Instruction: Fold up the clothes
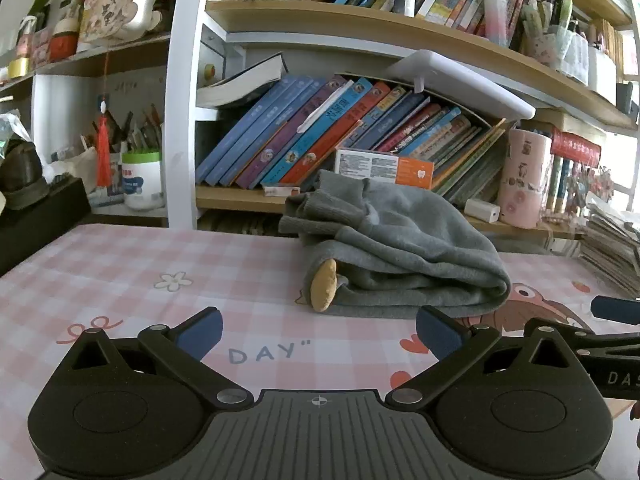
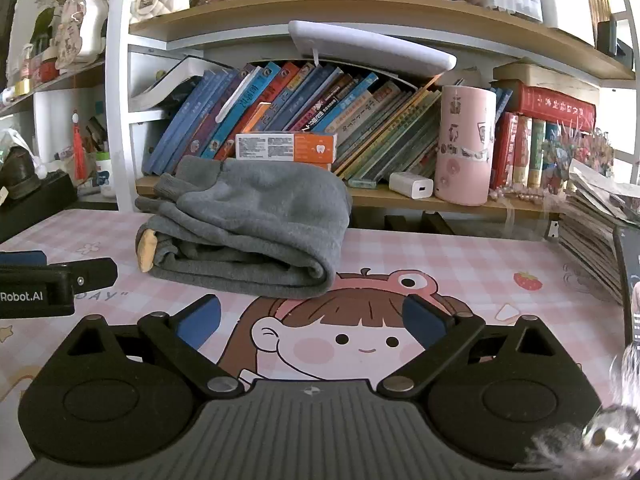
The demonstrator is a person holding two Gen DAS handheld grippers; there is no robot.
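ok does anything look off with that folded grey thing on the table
The grey garment is folded but lumpy, its cuffs sticking out unevenly at the back left. A tan patch pokes out of the left end. Both grippers, left and right, are open and clear of it.

Black linkage arms with silver rivets are carrying blue pads on the left claw [image 1: 319, 334] and the right claw [image 2: 312, 320], behind them a ribbed grey base.

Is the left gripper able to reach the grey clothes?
Probably yes. The left gripper is open and points at the grey clothes, with only bare tablecloth between them.
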